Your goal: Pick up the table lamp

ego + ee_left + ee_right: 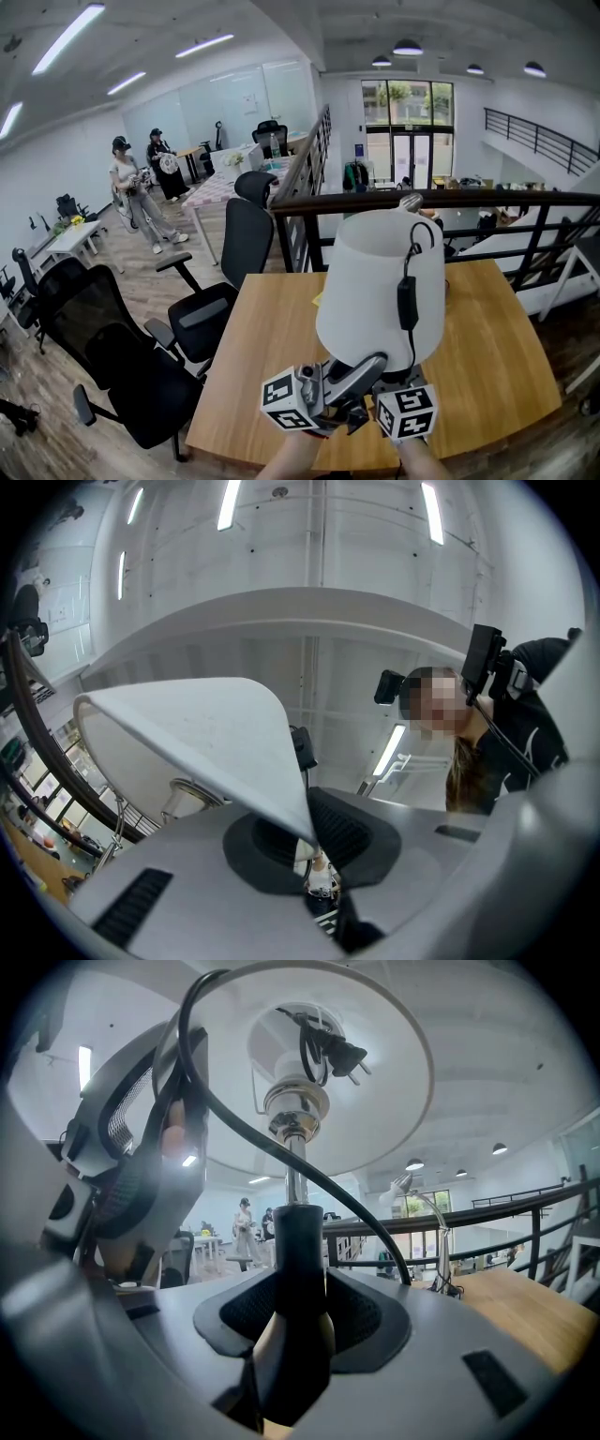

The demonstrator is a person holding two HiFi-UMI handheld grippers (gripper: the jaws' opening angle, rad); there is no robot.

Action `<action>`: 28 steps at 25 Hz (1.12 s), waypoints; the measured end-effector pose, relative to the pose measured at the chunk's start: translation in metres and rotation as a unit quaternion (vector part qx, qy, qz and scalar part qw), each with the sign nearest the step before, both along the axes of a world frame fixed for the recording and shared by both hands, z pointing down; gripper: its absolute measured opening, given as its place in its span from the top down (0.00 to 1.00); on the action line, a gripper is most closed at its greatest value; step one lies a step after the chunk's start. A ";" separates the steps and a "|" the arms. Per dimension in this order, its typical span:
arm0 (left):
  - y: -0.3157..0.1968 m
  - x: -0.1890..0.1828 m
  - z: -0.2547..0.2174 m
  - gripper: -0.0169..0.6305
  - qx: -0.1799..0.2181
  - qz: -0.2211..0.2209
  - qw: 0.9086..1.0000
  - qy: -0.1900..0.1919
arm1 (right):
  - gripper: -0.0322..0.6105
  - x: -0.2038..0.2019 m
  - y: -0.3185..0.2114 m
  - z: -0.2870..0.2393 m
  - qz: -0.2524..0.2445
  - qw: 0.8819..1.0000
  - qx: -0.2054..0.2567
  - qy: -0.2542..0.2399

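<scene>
The table lamp has a white shade (375,281), a chrome stem and a black cord with an inline switch (407,302). It is upright over the near half of the wooden table (487,347), and its base is hidden behind the grippers. My left gripper (373,364) is shut on the shade's lower rim (206,742), which is pinched between the jaws of the left gripper (309,841). My right gripper (398,382) is shut on the lamp's dark lower stem (298,1241). The right gripper (291,1335) looks up into the shade (375,1101), where the plug (342,1054) hangs.
A dark railing (469,199) runs behind the table, with a silver desk lamp (410,202) near it. Black office chairs (141,366) stand to the left. Two people (127,187) stand far back left. The person (487,724) holding the grippers shows in the left gripper view.
</scene>
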State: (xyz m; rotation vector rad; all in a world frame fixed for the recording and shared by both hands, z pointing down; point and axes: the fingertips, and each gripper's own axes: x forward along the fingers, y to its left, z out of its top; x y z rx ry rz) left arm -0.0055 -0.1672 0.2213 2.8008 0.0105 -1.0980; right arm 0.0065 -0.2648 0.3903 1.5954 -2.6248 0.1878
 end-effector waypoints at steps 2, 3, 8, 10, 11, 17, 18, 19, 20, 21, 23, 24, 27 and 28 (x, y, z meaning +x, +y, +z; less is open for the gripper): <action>0.002 0.000 0.001 0.94 -0.001 0.000 1.000 -0.001 | 0.69 -0.001 0.001 0.001 0.000 1.000 0.000 0.000; 0.003 -0.001 0.001 0.94 -0.001 0.000 1.000 -0.001 | 0.69 -0.001 0.002 0.000 0.000 1.000 0.000 0.000; 0.006 0.000 -0.001 0.94 -0.003 0.000 1.000 -0.003 | 0.69 0.000 0.005 -0.001 0.003 1.000 -0.001 -0.001; 0.008 0.001 0.000 0.94 -0.005 -0.001 1.000 -0.003 | 0.69 0.000 0.006 0.000 0.003 1.000 0.000 0.000; 0.008 0.001 0.001 0.94 -0.006 -0.001 1.000 -0.003 | 0.69 0.000 0.007 0.001 0.002 1.000 -0.002 0.000; 0.016 0.004 0.005 0.94 -0.012 -0.003 1.000 -0.005 | 0.69 0.003 0.015 0.007 0.002 1.000 -0.009 0.001; 0.017 0.005 0.006 0.94 -0.013 -0.003 1.000 -0.005 | 0.69 0.004 0.016 0.008 0.002 1.000 -0.010 0.002; 0.018 0.005 0.007 0.94 -0.013 -0.003 1.000 -0.005 | 0.69 0.004 0.017 0.008 0.003 1.000 -0.010 0.002; 0.019 0.005 0.007 0.94 -0.014 -0.003 1.000 -0.005 | 0.69 0.004 0.018 0.009 0.003 1.000 -0.010 0.003; 0.020 0.004 0.008 0.94 -0.015 -0.003 1.000 -0.005 | 0.69 0.004 0.019 0.009 0.003 1.000 -0.010 0.003; 0.023 0.004 0.009 0.94 -0.016 -0.004 1.000 -0.005 | 0.69 0.003 0.023 0.009 0.003 1.000 -0.008 0.002; 0.024 0.004 0.010 0.94 -0.017 -0.004 1.000 -0.005 | 0.69 0.003 0.025 0.009 0.003 1.000 -0.008 0.001; 0.031 0.005 0.011 0.94 -0.020 -0.004 1.000 -0.006 | 0.69 0.004 0.032 0.011 0.003 1.000 -0.011 0.001; 0.033 0.005 0.011 0.94 -0.021 -0.004 1.000 -0.006 | 0.69 0.004 0.034 0.012 0.003 1.000 -0.011 0.001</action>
